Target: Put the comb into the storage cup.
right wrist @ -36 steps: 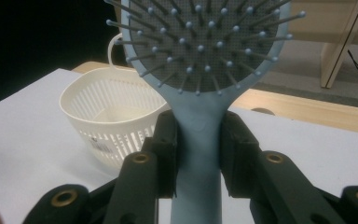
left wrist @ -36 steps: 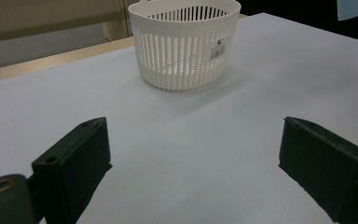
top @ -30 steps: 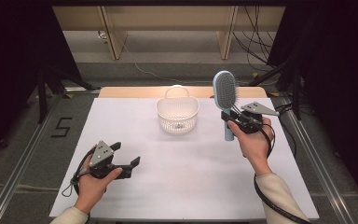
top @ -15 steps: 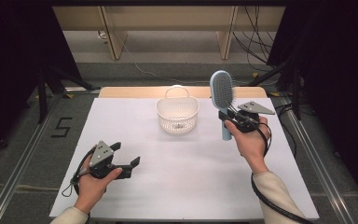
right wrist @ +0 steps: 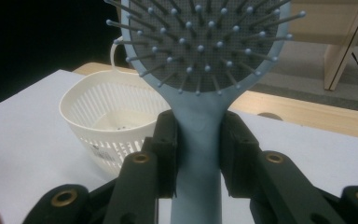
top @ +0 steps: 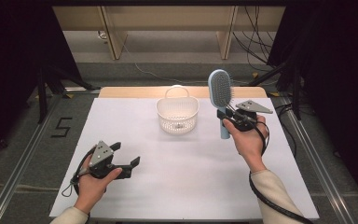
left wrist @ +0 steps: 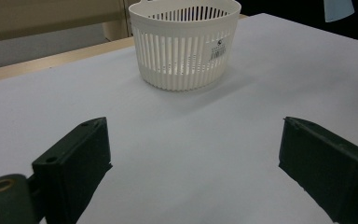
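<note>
- We grip one blue hairbrush (top: 220,95) upright by its handle in our right tool (top: 227,117), at the basket's three o'clock.
- Our left tool (top: 127,161) rests spread apart at the bench's (top: 191,186) seven o'clock corner, bare bench ahead of it.
- One white slatted basket (top: 177,114) sits at twelve o'clock; we cannot make out its contents.

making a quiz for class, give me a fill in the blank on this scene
1. The right gripper is clamped on the handle of a blue ____.
2. The brush head points ____.
3. The left gripper has its jaws open and holds ____.
4. The white basket stands on the ____.

Missing words: hairbrush; up; nothing; table
</note>
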The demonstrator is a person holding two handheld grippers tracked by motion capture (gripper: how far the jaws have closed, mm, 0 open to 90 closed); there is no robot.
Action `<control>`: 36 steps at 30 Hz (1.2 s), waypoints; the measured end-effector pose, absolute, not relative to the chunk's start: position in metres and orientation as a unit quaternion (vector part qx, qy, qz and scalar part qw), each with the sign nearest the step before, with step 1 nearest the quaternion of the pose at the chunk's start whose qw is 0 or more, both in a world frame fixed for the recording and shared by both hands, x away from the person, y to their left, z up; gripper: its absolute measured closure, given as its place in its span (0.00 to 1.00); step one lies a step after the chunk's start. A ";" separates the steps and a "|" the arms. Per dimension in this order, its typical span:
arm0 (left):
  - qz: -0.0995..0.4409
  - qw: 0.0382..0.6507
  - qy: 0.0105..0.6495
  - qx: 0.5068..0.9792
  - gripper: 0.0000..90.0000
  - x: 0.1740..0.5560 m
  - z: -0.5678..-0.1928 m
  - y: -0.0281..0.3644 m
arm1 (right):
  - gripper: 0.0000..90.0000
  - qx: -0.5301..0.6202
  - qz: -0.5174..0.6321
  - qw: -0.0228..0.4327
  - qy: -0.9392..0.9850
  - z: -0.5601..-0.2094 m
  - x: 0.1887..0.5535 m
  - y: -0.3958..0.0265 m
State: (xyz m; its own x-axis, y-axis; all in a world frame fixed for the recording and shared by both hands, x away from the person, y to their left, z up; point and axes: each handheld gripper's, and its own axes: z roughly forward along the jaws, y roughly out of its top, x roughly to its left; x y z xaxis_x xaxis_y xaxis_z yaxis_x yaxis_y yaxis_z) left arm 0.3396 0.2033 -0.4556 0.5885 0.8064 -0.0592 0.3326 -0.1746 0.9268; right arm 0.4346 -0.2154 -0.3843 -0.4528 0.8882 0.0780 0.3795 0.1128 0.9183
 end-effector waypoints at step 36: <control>0.233 0.511 0.390 0.730 0.09 0.339 -0.455 0.204 | 0.78 0.452 0.491 0.267 0.695 -0.386 0.443 -0.210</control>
